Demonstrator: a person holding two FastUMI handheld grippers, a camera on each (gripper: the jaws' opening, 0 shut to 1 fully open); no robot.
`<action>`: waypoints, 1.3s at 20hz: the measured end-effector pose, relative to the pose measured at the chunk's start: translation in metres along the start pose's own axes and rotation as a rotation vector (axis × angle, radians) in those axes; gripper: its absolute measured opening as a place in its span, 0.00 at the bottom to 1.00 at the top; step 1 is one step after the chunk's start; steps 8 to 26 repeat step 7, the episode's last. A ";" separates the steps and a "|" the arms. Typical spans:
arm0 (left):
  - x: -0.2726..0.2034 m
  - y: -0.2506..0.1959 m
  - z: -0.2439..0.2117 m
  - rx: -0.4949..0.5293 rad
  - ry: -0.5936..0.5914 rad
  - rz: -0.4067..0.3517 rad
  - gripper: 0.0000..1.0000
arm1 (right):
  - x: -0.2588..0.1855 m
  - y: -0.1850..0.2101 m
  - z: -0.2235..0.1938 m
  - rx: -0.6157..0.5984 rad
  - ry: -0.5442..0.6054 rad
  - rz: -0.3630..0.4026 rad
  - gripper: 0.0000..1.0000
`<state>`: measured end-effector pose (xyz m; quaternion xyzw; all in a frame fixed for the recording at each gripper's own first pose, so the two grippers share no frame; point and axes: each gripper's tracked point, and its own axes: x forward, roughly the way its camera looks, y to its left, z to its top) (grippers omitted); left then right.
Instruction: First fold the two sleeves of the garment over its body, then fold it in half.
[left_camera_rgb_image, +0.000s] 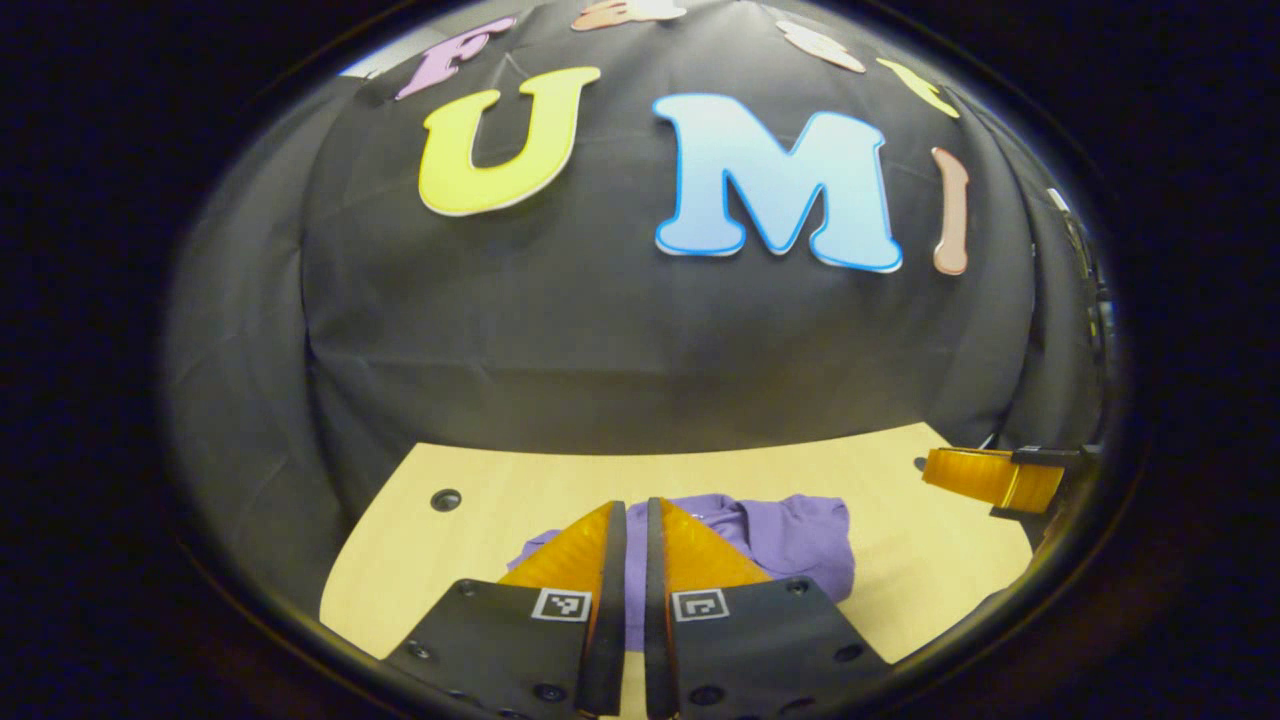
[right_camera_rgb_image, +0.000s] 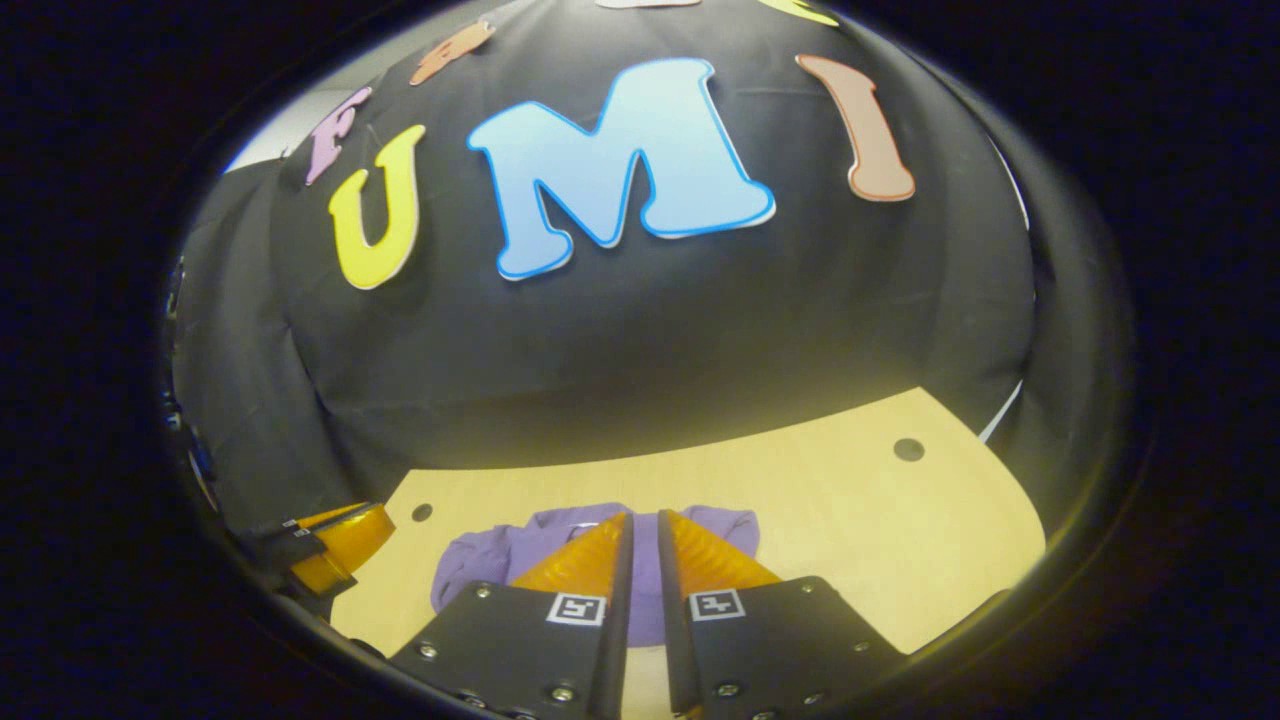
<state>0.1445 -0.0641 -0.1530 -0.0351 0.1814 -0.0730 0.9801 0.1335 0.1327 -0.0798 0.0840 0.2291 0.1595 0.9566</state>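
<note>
A purple garment (left_camera_rgb_image: 800, 540) lies in a compact bundle on the light wooden table (left_camera_rgb_image: 520, 475). In the left gripper view my left gripper (left_camera_rgb_image: 636, 508) hovers above its near side, fingers drawn together with only a thin slit and nothing held. The right gripper (left_camera_rgb_image: 985, 477) shows at the far right edge, over the table. In the right gripper view the garment (right_camera_rgb_image: 480, 560) sits just beyond my right gripper (right_camera_rgb_image: 643, 520), which is likewise shut and empty. The left gripper (right_camera_rgb_image: 335, 545) shows at the lower left. The gripper bodies hide the garment's near part in both views.
The table (right_camera_rgb_image: 860, 500) has small round holes in its top (left_camera_rgb_image: 446, 499) (right_camera_rgb_image: 908, 449). Black cloth walls close the table in at the back and sides. Bare wood lies to the right of the garment in the right gripper view.
</note>
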 end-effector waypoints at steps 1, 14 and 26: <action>-0.017 -0.005 0.003 0.005 -0.016 -0.005 0.15 | -0.018 0.002 0.001 -0.010 -0.016 0.000 0.16; -0.102 -0.029 0.017 0.004 -0.087 -0.020 0.09 | -0.099 0.009 0.001 -0.038 -0.094 0.004 0.20; -0.102 -0.029 0.017 0.004 -0.087 -0.020 0.09 | -0.099 0.009 0.001 -0.038 -0.094 0.004 0.20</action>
